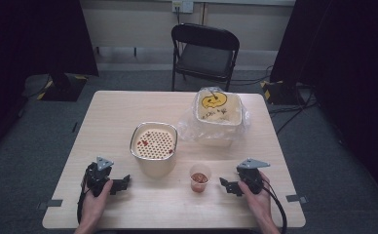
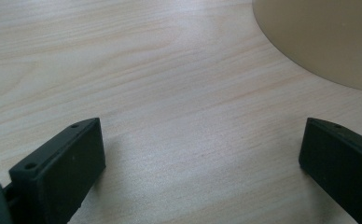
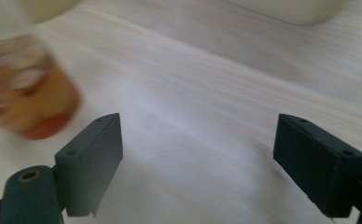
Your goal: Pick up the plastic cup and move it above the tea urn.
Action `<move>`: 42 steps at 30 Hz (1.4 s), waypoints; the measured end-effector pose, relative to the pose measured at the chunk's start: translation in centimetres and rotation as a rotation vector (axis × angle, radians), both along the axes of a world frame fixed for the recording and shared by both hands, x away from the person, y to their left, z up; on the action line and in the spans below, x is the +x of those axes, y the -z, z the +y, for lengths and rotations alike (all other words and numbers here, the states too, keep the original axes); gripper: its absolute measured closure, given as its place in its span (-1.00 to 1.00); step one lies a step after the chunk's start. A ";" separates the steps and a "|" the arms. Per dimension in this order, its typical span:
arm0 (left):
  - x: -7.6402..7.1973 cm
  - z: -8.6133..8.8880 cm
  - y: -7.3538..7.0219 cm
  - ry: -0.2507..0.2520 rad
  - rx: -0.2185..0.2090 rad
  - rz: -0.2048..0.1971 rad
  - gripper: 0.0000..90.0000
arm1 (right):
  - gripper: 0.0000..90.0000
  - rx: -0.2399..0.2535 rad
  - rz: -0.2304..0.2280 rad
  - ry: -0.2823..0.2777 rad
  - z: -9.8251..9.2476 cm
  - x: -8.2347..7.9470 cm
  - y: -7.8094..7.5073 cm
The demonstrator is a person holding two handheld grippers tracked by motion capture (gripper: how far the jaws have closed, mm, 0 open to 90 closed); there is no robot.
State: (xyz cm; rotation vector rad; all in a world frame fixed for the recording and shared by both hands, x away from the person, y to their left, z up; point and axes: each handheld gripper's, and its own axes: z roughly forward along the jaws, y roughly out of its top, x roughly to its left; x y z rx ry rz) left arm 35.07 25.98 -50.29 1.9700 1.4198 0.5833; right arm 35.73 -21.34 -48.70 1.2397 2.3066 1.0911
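Near the table's (image 1: 128, 204) front edge, between both grippers, stands a small clear cup (image 1: 199, 178) of reddish bits: light, thin-walled, spillable. Right gripper (image 1: 224, 184), jaws apart, should clasp its mid-wall gently; left gripper (image 1: 123, 181) likewise gapes empty.

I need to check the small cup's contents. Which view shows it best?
The high view: the small cup is sharp, seen from above, with reddish contents. The right gripper view shows it blurred at the edge. The left gripper view shows table and a container.

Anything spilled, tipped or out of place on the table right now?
Nothing spilled or tipped. The small cup stands upright, as does the strainer pot. Only oddity: loose clear plastic bunched around the back container.
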 end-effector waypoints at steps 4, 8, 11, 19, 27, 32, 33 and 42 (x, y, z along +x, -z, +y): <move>0.0 0.0 0.0 0.000 0.001 0.000 -1.00 | -0.66 0.000 -0.003 -0.060 1.2 -1.0 -0.5; 0.0 0.0 0.0 -0.001 0.000 -0.001 -1.00 | -0.50 0.027 0.007 -0.145 2.3 -2.0 -1.2; 0.0 0.0 0.0 0.000 0.001 0.000 -1.00 | -0.53 0.028 0.002 -0.172 2.9 -2.4 -1.3; 0.0 0.0 0.0 -0.001 0.001 -0.001 -1.00 | -0.53 0.041 -0.020 -0.245 5.6 -3.0 -1.6; 0.0 0.0 0.0 -0.001 0.001 -0.001 -1.00 | -0.46 0.070 -0.034 -0.268 7.7 -1.8 -1.5; 0.0 0.0 0.0 0.000 0.001 0.000 -1.00 | -0.39 0.074 -0.028 -0.266 8.5 -1.1 -1.1; 0.0 0.0 0.0 -0.001 0.001 -0.001 -1.00 | -0.27 0.080 -0.029 -0.262 8.5 -0.8 -1.1; 0.0 0.0 0.0 0.000 0.004 -0.001 -1.00 | -0.09 0.077 -0.051 -0.295 8.5 -0.5 -1.0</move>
